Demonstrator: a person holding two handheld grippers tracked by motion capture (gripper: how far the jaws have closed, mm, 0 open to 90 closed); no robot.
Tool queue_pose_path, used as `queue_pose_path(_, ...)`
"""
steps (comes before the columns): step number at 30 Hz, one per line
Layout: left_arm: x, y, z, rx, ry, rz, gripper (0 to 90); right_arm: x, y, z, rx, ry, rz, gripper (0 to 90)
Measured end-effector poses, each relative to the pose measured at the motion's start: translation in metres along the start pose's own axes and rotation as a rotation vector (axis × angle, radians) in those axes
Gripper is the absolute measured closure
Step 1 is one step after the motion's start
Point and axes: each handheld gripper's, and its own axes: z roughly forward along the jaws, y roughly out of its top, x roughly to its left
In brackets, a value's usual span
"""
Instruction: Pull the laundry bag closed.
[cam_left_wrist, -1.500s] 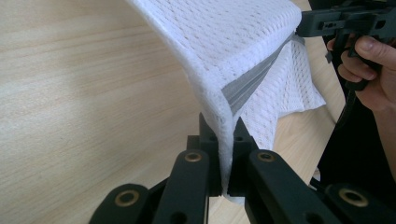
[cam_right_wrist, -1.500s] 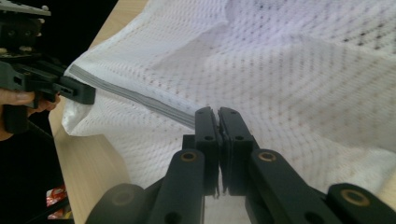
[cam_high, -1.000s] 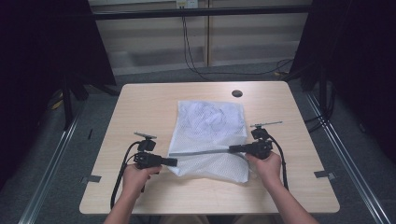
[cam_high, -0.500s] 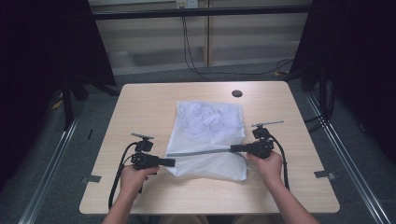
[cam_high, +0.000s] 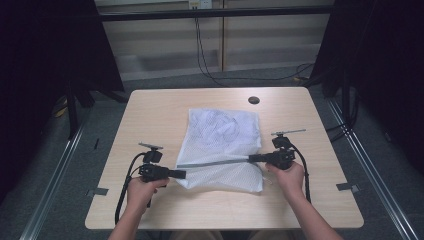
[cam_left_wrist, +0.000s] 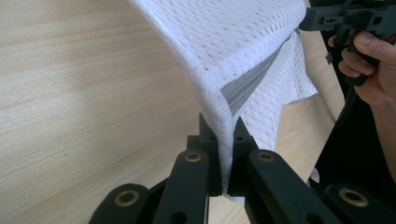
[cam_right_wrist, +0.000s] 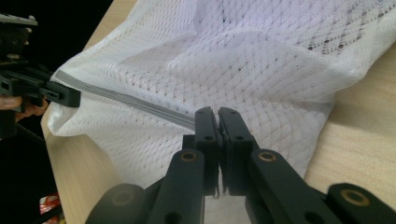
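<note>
Left gripper (cam_high: 181, 174) and right gripper (cam_high: 252, 158) face each other, fingers clamped together

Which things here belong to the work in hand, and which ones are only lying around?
In use:
- white mesh bag with its grey zipper
- left gripper, shut on the bag's near left end
- right gripper, shut on the zipper's right end

Not in use:
- table
- dark round hole near the table's far edge
- cables on the floor behind

Mesh bag (cam_left_wrist: 243, 42) cut off by the top edge in both gripper views; pinched fabric hidden between the left gripper's fingers (cam_left_wrist: 208, 140); contents too blurred to tell.
</note>
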Motion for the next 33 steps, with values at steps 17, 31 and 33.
queue_pose_path(17,0.004,-0.003,-0.004,-0.001,0.000,-0.026,89.1,-0.004,0.000,-0.006,-0.012,-0.018,0.006,87.0)
queue_pose_path(31,0.007,-0.005,-0.006,0.005,-0.007,-0.027,89.1,-0.009,0.000,-0.011,-0.019,-0.055,0.004,87.0)
queue_pose_path(33,0.007,-0.005,-0.006,0.004,-0.012,-0.032,89.1,-0.011,0.000,-0.013,-0.026,-0.049,0.015,87.0)
